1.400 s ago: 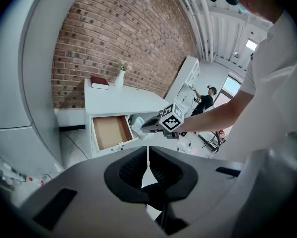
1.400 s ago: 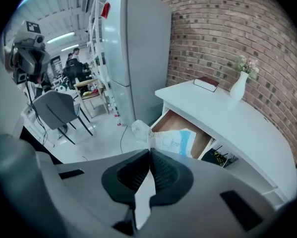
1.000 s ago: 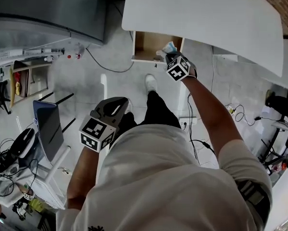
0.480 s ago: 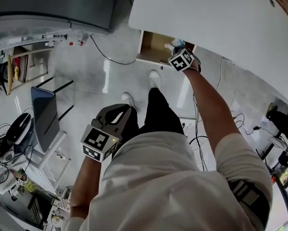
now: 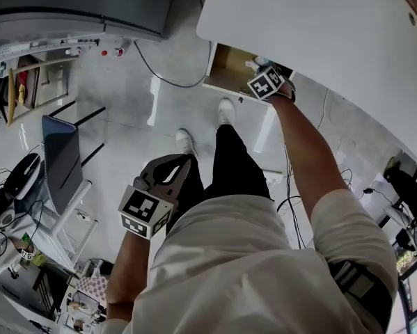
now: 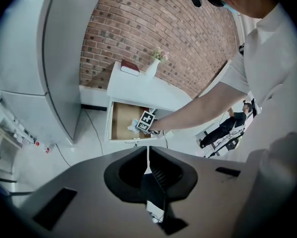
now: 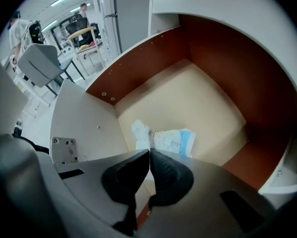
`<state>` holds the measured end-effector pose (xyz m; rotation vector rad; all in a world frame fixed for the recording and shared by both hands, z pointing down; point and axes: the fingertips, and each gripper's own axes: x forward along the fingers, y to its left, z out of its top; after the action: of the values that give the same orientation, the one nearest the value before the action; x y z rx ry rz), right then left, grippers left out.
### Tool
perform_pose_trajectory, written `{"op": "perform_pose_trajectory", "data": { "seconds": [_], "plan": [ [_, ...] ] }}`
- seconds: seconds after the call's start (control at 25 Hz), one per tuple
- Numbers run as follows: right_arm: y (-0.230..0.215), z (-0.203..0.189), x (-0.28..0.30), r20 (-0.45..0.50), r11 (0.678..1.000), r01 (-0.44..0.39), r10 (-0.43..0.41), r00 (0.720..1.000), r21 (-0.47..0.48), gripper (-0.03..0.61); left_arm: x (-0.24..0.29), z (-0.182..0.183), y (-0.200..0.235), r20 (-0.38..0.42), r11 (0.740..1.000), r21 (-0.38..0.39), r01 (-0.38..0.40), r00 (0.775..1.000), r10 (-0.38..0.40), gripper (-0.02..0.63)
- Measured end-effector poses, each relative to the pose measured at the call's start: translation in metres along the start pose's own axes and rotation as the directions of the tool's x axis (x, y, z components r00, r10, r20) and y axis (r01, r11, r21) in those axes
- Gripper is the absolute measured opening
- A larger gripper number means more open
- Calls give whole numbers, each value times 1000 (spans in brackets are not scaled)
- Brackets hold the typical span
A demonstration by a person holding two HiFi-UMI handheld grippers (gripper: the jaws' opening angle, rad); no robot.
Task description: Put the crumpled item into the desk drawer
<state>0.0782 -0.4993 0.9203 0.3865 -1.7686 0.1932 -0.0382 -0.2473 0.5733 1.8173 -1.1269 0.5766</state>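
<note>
The wooden desk drawer (image 5: pixel 229 62) stands pulled out under the white desktop (image 5: pixel 319 26). My right gripper (image 5: pixel 262 72) reaches over it, shut on the crumpled item. In the right gripper view that white and blue crumpled item (image 7: pixel 165 140) sticks out past the closed jaw tips of the right gripper (image 7: pixel 149 151), above the drawer's pale floor (image 7: pixel 193 100). My left gripper (image 5: pixel 182 162) hangs low beside the person's leg, shut with nothing in it. The left gripper view shows the left gripper (image 6: pixel 148 150) pointing toward the open drawer (image 6: pixel 121 122) and the crumpled item (image 6: pixel 133 127) from a distance.
A grey cabinet (image 5: pixel 76 5) stands at the upper left, and a chair with a blue panel (image 5: pixel 62 165) is on the left. A black cable (image 5: pixel 159 75) trails across the floor before the drawer. A book (image 6: pixel 130 67) and a small vase (image 6: pixel 153 67) sit on the desktop.
My right gripper has carried the crumpled item further in over the open drawer. The left gripper has stayed low beside the leg, still shut.
</note>
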Motion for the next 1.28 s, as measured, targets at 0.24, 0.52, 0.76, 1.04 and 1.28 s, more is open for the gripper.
{"op": "perform_pose_trajectory", "data": {
  "seconds": [0.24,0.52,0.76,1.04,1.28],
  "plan": [
    [-2,-2,15,-42,1000,-5,5,999,-7,32,3,2,6,9,1000,-14,-11,1000,12,32],
    [2,-4,26,-64,999,-32,32,997,-6,47,4,-3,16,10,999,-34,-20,1000,20,32],
    [9,-6,18,-75,999,-53,53,996,3,71,-2,-3,13,15,1000,-23,-15,1000,15,32],
    [18,1,-11,-33,999,-39,39,999,2,71,-18,-5,6,33,1000,24,7,999,-7,32],
    [29,3,-62,12,1000,-6,5,1000,21,69,-44,-6,-11,66,993,107,40,997,-47,32]
  ]
}}
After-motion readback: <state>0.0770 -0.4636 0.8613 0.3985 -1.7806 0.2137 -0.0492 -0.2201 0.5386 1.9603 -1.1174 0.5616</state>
